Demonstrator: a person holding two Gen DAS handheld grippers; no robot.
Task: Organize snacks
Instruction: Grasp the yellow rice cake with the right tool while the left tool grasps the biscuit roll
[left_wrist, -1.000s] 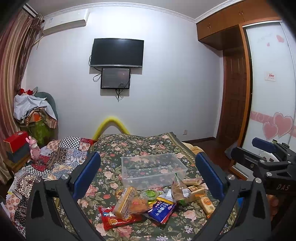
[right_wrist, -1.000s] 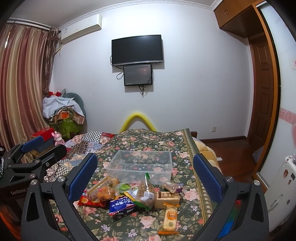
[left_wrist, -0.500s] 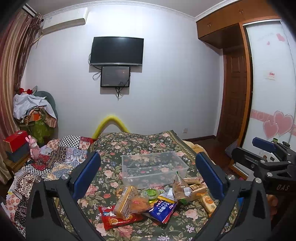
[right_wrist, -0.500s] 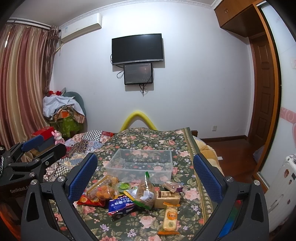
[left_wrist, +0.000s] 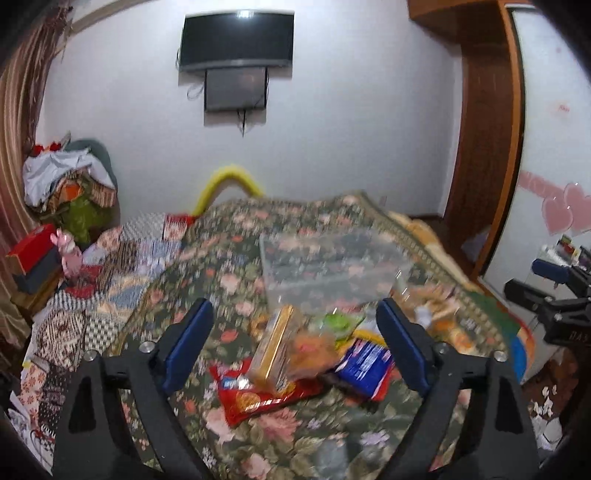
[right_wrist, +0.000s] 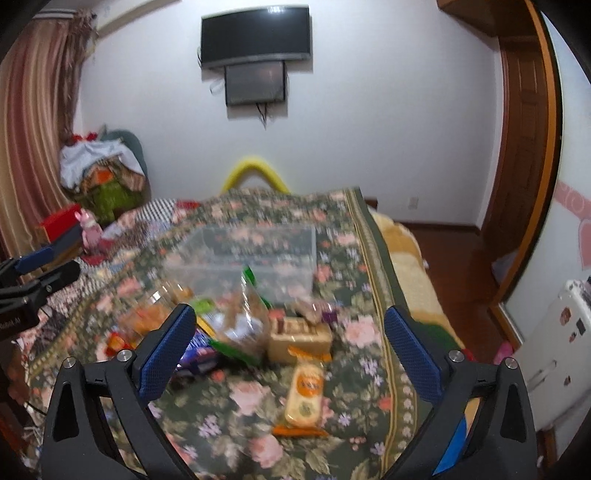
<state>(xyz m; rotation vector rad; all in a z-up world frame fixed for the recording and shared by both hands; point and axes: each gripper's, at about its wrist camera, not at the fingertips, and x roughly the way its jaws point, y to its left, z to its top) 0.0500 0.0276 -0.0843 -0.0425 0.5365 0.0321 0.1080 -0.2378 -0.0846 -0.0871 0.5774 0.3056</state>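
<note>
A clear plastic bin (left_wrist: 328, 266) stands empty on the floral bedspread (left_wrist: 236, 280); it also shows in the right wrist view (right_wrist: 251, 254). In front of it lies a pile of snacks: a red packet (left_wrist: 258, 397), a yellow box (left_wrist: 275, 345), a blue packet (left_wrist: 365, 363). The right wrist view shows a clear bag (right_wrist: 243, 321), a tan box (right_wrist: 299, 334) and an orange-yellow packet (right_wrist: 304, 393). My left gripper (left_wrist: 291, 338) is open above the yellow box. My right gripper (right_wrist: 290, 347) is open above the tan box. Both views are blurred.
A wall TV (left_wrist: 236, 37) hangs at the back. Piled clothes (left_wrist: 70, 184) and a red box (left_wrist: 33, 245) sit left of the bed. A wooden door (right_wrist: 524, 155) and a white appliance (right_wrist: 554, 350) stand on the right. The bed's right edge (right_wrist: 406, 280) drops to the floor.
Both grippers have tilted down and moved closer to the snack pile, so the bed fills more of each view. Both stay open and empty.
</note>
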